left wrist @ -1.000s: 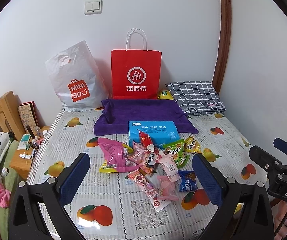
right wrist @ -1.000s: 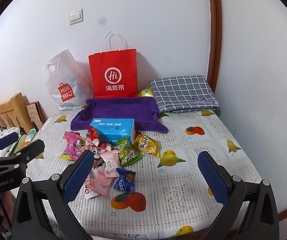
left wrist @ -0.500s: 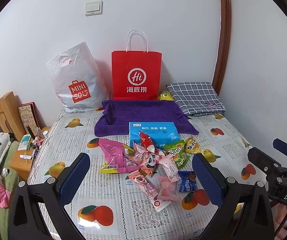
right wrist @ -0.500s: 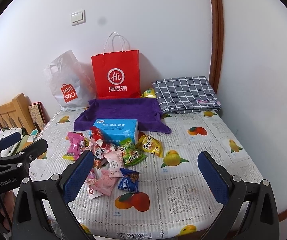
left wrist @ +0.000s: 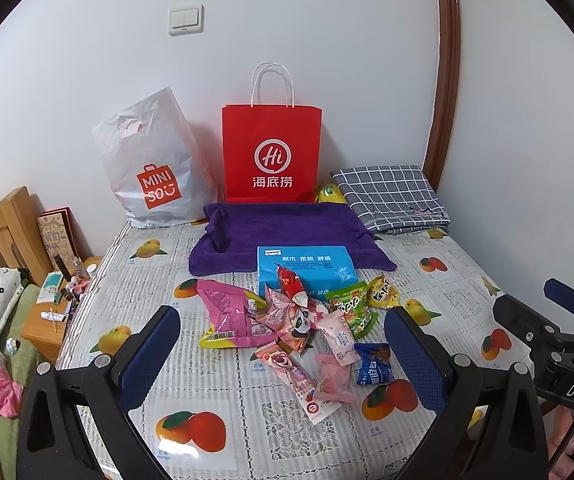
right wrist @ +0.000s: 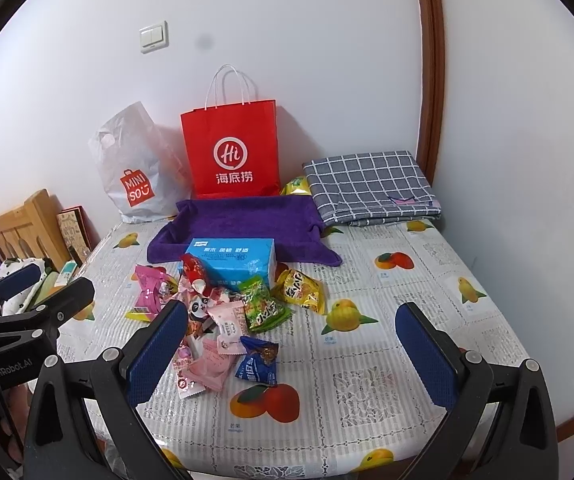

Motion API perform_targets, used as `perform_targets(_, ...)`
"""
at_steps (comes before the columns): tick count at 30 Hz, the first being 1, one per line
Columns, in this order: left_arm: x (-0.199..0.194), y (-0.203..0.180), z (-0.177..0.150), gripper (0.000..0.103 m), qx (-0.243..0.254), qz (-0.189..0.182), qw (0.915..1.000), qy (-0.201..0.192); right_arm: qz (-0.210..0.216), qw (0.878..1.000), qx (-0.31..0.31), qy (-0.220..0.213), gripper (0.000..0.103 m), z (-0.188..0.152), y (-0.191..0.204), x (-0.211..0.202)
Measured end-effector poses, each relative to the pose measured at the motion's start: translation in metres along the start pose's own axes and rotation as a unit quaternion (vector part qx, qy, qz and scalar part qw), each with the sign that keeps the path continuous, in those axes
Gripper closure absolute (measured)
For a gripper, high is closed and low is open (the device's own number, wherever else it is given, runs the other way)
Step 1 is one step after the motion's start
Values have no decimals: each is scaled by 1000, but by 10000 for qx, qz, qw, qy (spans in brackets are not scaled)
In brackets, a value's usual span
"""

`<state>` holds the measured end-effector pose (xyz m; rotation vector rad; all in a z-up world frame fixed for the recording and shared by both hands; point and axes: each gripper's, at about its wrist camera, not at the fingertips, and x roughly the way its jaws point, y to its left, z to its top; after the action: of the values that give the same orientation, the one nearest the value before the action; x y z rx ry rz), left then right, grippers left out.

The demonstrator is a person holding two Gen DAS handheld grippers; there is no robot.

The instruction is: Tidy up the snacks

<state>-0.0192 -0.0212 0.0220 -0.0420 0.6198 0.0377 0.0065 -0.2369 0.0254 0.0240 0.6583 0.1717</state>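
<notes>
Crinkly foil snack packets (left wrist: 299,332) beside plush purple towel (left wrist: 287,236)

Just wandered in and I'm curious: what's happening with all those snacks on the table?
A person holds two tongs, the left tongs and right tongs, both open and empty above the table. A heap of snack packets lies loose in front of a blue tissue pack, with a purple cloth tray behind it. Nothing is gripped, so the sorting has not visibly begun.
</notes>
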Motion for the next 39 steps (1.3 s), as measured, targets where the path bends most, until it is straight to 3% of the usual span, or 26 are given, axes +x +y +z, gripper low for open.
perform_targets(23, 13, -1, 4, 0, 59, -30, 10000, 73, 73, 10000, 40, -12, 1, 5, -4, 13)
perform_targets(39, 97, 40, -23, 0, -265, 78, 9963, 815, -223, 9940, 178, 1053, 1, -38, -19, 115)
